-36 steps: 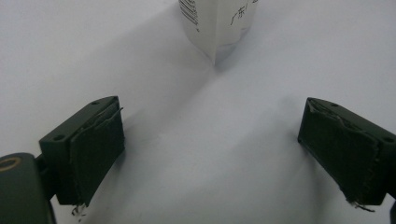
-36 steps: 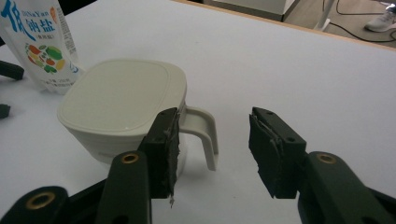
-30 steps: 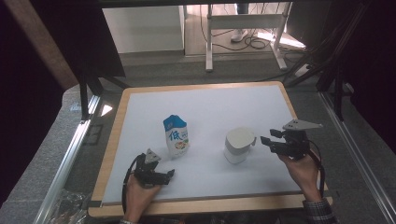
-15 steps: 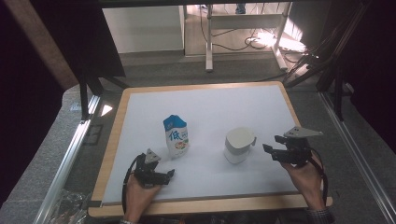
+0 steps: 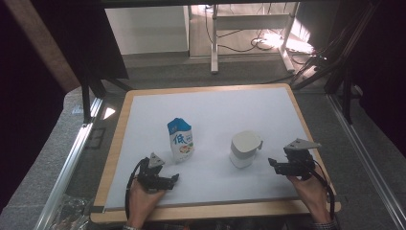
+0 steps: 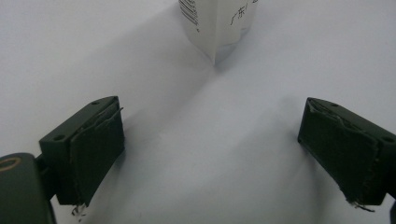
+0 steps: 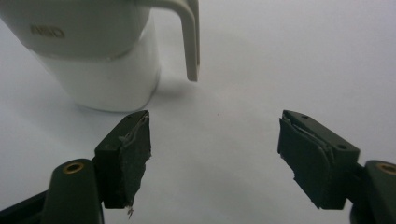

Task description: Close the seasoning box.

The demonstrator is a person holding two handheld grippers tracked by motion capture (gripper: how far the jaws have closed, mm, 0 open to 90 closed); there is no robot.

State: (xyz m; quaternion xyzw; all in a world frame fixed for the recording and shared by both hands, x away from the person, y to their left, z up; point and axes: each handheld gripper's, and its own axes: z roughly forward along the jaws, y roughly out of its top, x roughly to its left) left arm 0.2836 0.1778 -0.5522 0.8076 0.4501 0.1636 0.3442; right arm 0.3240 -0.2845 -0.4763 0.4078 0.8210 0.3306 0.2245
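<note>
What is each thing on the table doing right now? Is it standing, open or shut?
Milk carton: standing upright, top folded shut, not touched.
White jug: standing upright, handle toward the right gripper, not touched.
Left gripper: jaws open, nothing between them, low by the table.
Right gripper: jaws have just been opening, nothing between them, just short of the jug's handle.

place: lab or test room; evidence: white board [image 5: 210, 115] in metal frame [image 5: 72, 163]; floor cables [image 5: 249, 45]; desk legs [image 5: 214, 38]

Bare board [image 5: 225, 179] lies open between carton [image 5: 181, 140] and jug [image 5: 244, 149].
</note>
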